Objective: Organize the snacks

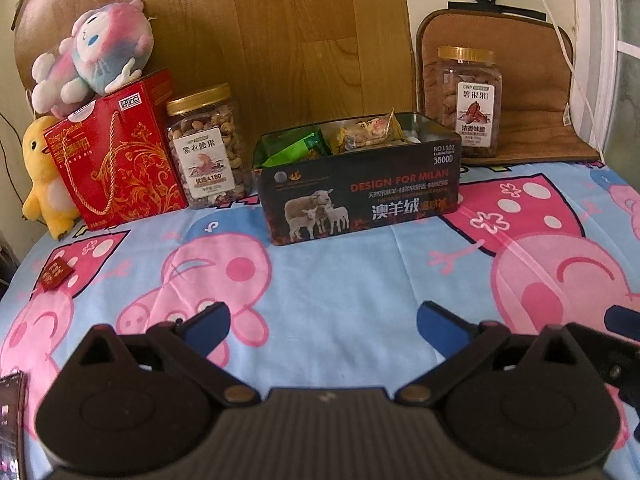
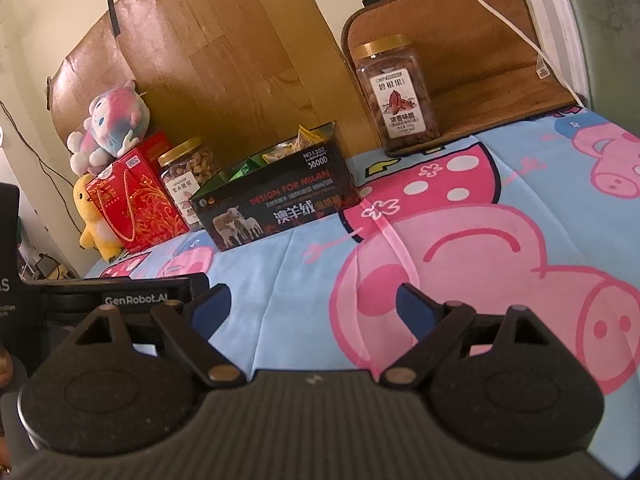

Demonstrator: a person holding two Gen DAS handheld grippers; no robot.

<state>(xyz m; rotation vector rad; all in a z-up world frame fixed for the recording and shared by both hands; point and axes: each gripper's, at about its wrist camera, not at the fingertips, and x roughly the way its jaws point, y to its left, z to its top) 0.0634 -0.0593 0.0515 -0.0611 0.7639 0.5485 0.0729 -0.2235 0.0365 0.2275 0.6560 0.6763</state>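
A black tin box [image 1: 360, 196] with sheep on its front stands open at the middle back, holding green and yellow snack packets [image 1: 360, 136]; it also shows in the right wrist view [image 2: 276, 204]. A small red snack packet [image 1: 57, 275] lies on the cloth at the left. A round jar of nuts [image 1: 206, 148] [image 2: 186, 176] stands left of the box. A square jar of pecans [image 1: 466, 100] [image 2: 396, 96] stands at the back right. My left gripper [image 1: 322, 326] is open and empty above the cloth. My right gripper [image 2: 314, 312] is open and empty.
A red gift box [image 1: 116, 160] with a pink plush toy [image 1: 96, 52] on top and a yellow plush duck [image 1: 40, 176] stand at the back left. A brown mat [image 1: 532, 92] lies under the pecan jar. The left gripper's body [image 2: 120, 300] is left of my right gripper.
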